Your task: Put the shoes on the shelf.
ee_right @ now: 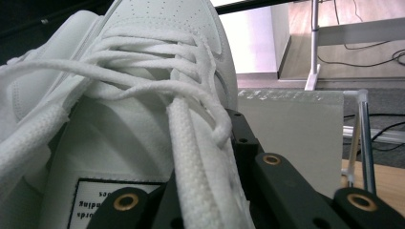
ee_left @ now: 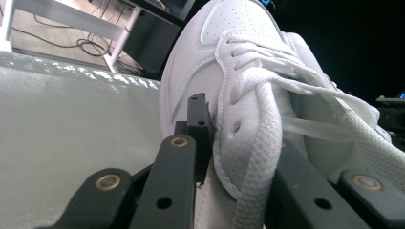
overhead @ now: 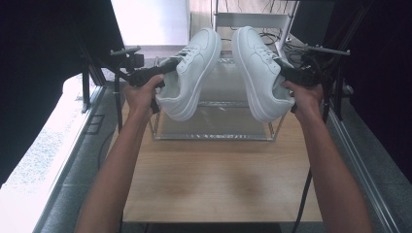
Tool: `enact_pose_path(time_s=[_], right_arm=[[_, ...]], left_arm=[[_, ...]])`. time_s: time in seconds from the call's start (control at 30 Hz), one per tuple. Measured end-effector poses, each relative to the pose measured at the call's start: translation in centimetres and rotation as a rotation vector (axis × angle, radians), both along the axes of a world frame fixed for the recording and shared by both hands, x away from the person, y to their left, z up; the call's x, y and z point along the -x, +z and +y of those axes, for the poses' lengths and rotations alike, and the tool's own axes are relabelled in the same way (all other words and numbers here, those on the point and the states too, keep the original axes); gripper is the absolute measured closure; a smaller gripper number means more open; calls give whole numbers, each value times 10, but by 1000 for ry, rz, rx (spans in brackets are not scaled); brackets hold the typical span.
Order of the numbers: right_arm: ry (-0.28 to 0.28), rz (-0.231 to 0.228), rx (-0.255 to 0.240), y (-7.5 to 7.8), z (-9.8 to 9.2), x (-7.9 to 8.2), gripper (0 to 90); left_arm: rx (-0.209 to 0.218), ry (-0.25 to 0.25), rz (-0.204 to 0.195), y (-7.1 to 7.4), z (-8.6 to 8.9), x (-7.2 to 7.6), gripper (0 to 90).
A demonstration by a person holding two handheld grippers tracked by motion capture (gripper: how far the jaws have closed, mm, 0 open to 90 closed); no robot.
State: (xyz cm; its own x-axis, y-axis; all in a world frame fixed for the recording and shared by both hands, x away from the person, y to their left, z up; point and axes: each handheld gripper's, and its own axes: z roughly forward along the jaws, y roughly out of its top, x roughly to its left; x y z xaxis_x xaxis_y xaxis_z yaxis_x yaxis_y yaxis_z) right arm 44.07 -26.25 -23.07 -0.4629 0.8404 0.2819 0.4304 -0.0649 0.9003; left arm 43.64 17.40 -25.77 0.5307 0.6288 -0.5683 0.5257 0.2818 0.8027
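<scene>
Sneakers clamped: left sneaker point(overhead: 190, 73) in left gripper point(overhead: 163, 70), right sneaker point(overhead: 257, 73) in right gripper point(overhead: 291, 73) (toes up).

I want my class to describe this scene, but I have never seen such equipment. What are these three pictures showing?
A person holds a hand-held claw in each hand. The high view looks down on a wooden table with a clear shelf rack on it. The left claw grips one white sneaker, the right claw grips the other white sneaker, both lifted above the rack. The other two pictures come from cameras riding on each claw, looking along its black jaws at the shoe's laces.
</scene>
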Motion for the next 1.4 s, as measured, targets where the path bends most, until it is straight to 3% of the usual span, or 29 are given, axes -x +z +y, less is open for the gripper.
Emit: enact_pose_path(time_s=[0.23,0.43,0.57,0.77,0.97,1.07,1.33,1.4], right_arm=[[-20,13,10,-4,4,-9,880],[-28,28,29,-7,10,-22,881],[-39,36,42,-7,17,-33,880],[-41,51,53,-9,29,-46,880],[-72,71,107,-6,40,-65,880],[-84,77,106,-5,42,-73,881],[-134,113,115,-19,48,-91,880],[-156,136,133,-27,54,-98,878]], left_arm=[[-8,29,17,0,0,-8,814],[24,50,46,-2,1,-20,815],[-22,79,53,-1,-3,-30,814],[-20,104,76,-4,-10,-42,814],[-64,136,93,-4,-17,-55,813],[-77,151,103,-4,-18,-63,814],[-130,173,124,-7,-26,-77,813],[-145,183,155,-13,-31,-82,812]])
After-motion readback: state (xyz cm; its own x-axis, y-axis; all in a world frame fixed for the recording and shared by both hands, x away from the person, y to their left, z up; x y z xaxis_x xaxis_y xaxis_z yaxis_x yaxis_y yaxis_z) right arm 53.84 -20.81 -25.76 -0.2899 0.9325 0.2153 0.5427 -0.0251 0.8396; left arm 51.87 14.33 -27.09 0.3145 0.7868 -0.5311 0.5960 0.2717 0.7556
